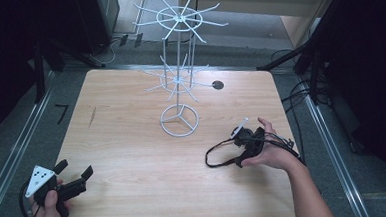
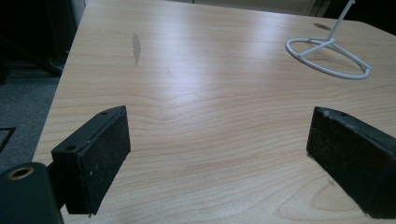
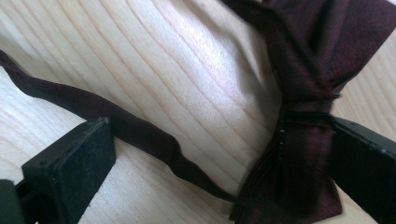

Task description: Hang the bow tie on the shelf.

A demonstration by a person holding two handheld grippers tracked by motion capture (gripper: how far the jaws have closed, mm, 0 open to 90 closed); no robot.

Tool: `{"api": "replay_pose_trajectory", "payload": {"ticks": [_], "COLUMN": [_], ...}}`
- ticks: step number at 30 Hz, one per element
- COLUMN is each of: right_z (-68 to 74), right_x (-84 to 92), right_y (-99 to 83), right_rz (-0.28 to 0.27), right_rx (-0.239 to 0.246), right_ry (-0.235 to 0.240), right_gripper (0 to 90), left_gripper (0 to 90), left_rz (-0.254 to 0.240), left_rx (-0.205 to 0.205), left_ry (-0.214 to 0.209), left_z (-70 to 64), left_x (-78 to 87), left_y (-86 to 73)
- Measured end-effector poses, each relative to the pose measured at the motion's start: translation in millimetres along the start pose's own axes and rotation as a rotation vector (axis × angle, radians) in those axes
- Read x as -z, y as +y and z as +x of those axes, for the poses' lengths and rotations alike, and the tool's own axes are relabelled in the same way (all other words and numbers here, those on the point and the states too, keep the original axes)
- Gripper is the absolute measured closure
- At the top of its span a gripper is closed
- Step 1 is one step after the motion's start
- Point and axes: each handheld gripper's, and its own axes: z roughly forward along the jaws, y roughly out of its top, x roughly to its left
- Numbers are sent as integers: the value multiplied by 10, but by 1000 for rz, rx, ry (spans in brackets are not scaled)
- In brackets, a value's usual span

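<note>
Work looks barely started: a dark red bow tie lies on the tabletop near its right edge, its thin strap looping out to the left, and none of it hangs on the white wire rack standing well apart at the middle. The right tool is down over the bow tie with its jaws wide apart, one beside the knot and the other by the strap, not yet closed on the cloth. The left tool waits at the near left corner, jaws spread and holding nothing. Gripping, lifting and likely hanging the bow tie on a rack arm all remain.
</note>
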Motion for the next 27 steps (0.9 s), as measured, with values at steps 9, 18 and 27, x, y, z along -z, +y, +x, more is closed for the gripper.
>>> {"api": "replay_pose_trajectory", "payload": {"ticks": [9,18,27], "right_z": [-48,-92,-113], "right_x": [88,82,84], "right_y": [68,124,93], "right_rz": [18,52,28], "right_rx": [-57,-115,-179], "right_ry": [1,5,20], "right_gripper": [493,724,736], "left_gripper": [68,67,68], "left_rz": [4,0,0], "left_rx": [-3,0,-2], "left_ry": [6,1,0], "left_z": [-3,0,0], "left_x": [0,0,0], "left_y": [1,0,0]}}
